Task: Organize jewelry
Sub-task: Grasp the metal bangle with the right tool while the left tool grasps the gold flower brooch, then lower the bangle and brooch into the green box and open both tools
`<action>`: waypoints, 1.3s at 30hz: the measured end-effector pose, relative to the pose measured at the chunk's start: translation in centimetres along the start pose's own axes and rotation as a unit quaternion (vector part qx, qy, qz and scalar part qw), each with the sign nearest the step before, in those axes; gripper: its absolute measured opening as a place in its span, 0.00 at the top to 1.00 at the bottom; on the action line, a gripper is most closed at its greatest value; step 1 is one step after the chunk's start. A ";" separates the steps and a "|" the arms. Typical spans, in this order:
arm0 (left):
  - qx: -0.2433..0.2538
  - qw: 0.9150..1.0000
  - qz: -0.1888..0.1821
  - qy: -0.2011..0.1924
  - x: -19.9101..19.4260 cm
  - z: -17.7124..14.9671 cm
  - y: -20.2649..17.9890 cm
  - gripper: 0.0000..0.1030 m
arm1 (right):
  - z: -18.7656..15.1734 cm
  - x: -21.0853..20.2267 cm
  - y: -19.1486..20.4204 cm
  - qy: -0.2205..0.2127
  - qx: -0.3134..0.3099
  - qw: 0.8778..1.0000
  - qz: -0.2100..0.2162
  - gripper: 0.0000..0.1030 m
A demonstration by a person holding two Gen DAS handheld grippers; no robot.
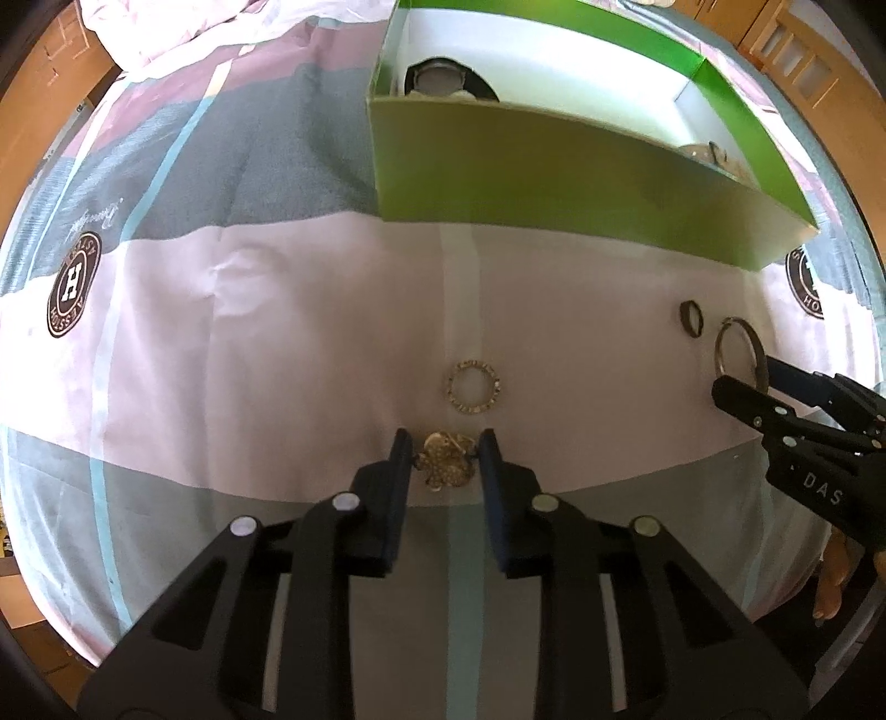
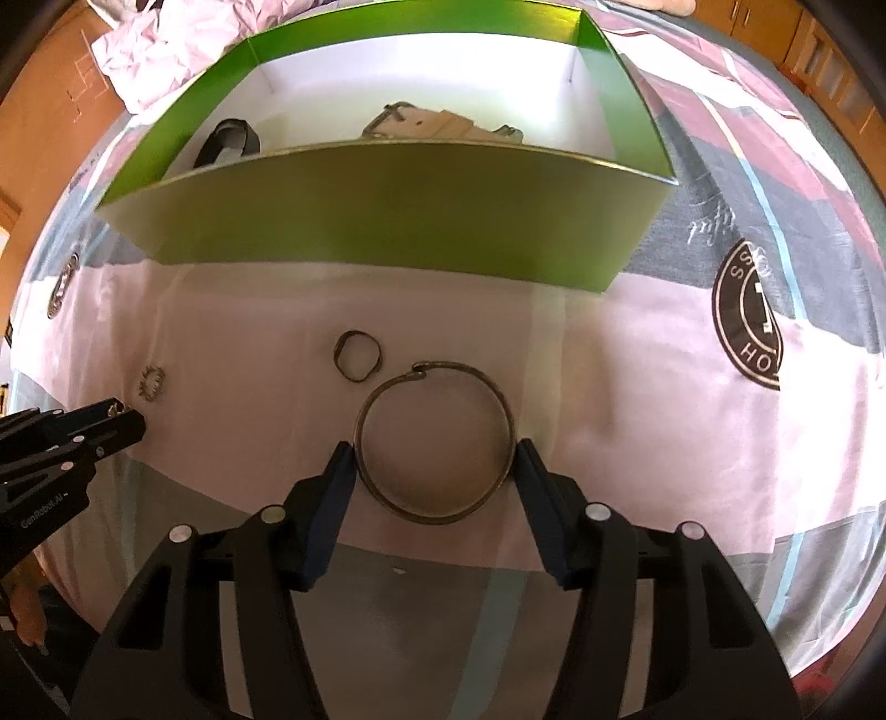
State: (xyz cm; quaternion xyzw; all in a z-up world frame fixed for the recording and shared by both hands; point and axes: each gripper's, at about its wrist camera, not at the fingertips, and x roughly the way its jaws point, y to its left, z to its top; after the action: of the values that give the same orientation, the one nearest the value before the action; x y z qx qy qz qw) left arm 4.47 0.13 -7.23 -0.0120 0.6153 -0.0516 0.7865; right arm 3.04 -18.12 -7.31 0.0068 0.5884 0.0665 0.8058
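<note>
A gold flower-shaped brooch (image 1: 446,462) lies on the pink bed cover, and my left gripper (image 1: 444,443) is shut on it, a pad against each side. Just beyond it lies a sparkly gold ring (image 1: 476,364). In the right wrist view a thin bronze bangle (image 2: 432,515) lies flat between the fingers of my right gripper (image 2: 434,459), which is open, its pads close beside the rim. A small dark ring (image 2: 339,346) rests just past the bangle. The left gripper (image 2: 127,421) shows at the left edge of that view, near the sparkly ring (image 2: 145,382).
A green box (image 2: 387,221) with a white inside stands behind the jewelry, holding a black strap piece (image 2: 230,141) and other items (image 2: 437,124). Round dark logos (image 2: 747,315) mark the cover. Rumpled bedding (image 2: 160,50) lies at the back left, with wooden furniture around.
</note>
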 end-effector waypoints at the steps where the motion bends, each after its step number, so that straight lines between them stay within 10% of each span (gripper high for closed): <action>1: 0.000 1.000 0.000 -0.003 -0.2 0.0 0.0 0.76 | 0.0 -0.1 -0.1 -0.002 0.001 1.000 0.002 0.43; 22: 0.002 0.999 0.005 -0.032 -1.9 0.1 -0.1 0.76 | -0.1 -0.9 0.9 -0.012 -0.008 1.000 0.008 0.43; 39: 0.039 0.992 0.018 -0.117 -5.9 1.3 -2.8 0.76 | 1.6 -7.0 0.4 -0.133 -0.015 0.990 0.048 0.43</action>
State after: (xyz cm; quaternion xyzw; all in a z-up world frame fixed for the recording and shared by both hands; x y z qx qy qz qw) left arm 4.15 -2.11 -0.94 0.0238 0.5165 -0.0600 0.8539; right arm 2.39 -18.38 -0.14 0.0322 0.4737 0.1125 0.8729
